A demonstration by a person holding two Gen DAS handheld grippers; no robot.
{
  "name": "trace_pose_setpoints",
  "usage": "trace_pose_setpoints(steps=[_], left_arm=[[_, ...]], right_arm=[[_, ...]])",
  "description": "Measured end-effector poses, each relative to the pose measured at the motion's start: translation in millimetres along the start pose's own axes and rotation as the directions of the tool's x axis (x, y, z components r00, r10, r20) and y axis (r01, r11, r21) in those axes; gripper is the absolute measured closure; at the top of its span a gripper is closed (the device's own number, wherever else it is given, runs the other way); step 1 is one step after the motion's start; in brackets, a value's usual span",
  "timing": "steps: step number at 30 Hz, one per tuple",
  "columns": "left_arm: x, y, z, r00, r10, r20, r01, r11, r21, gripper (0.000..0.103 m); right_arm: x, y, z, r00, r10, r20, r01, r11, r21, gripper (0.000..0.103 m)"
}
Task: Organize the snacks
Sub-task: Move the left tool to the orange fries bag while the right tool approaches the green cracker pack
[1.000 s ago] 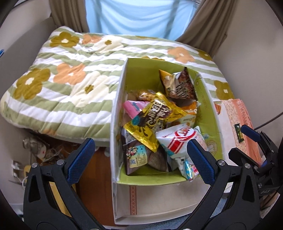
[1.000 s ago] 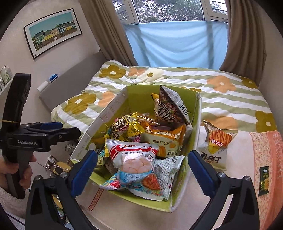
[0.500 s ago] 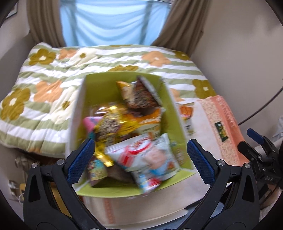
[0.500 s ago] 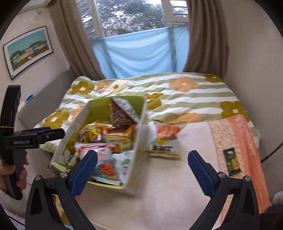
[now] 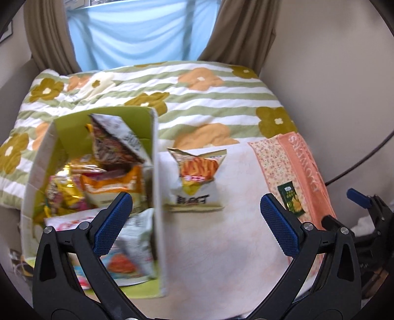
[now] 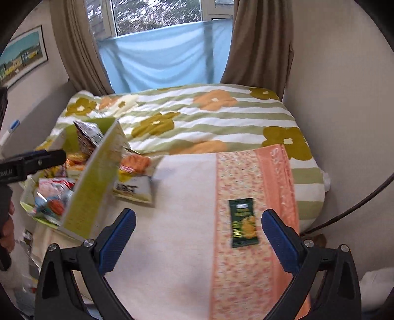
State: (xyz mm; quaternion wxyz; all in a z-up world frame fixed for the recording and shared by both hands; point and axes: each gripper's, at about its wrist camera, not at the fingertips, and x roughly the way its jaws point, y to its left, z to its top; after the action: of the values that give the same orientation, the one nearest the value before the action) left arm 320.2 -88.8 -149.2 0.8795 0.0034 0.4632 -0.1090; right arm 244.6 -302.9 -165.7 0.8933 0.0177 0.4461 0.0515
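Both tongs, left [image 5: 195, 214] and right [image 6: 198, 231], hang wide open and empty. My view has swung right off the green box [image 5: 157, 187] of snacks at near left onto the towel-covered tabletop [image 6: 177, 221], where the fries bag [image 5: 195, 177] beside the box and the small green packet [image 6: 242, 222] farther right lie loose; I reckon those go next.

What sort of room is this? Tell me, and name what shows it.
Most likely a bedroom: a floral quilt lies spread on what looks like a bed, brown curtains frame a window, and a framed picture hangs on the wall.
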Motion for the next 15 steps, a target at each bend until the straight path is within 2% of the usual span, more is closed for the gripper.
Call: trace_pose_setpoints(steps=[6, 15], left_arm=[[49, -38, 2, 0.993, 0.111, -0.031, -0.111, 0.994, -0.014, 0.000], [131, -46, 1, 0.952, 0.284, -0.112, -0.285, 0.959, 0.010, 0.002]], right_arm=[[29, -41, -5, 0.995, 0.079, -0.064, -0.079, 0.997, -0.006, 0.001], [72, -64, -14, 0.976, 0.169, -0.140, -0.170, 0.985, 0.006, 0.001]])
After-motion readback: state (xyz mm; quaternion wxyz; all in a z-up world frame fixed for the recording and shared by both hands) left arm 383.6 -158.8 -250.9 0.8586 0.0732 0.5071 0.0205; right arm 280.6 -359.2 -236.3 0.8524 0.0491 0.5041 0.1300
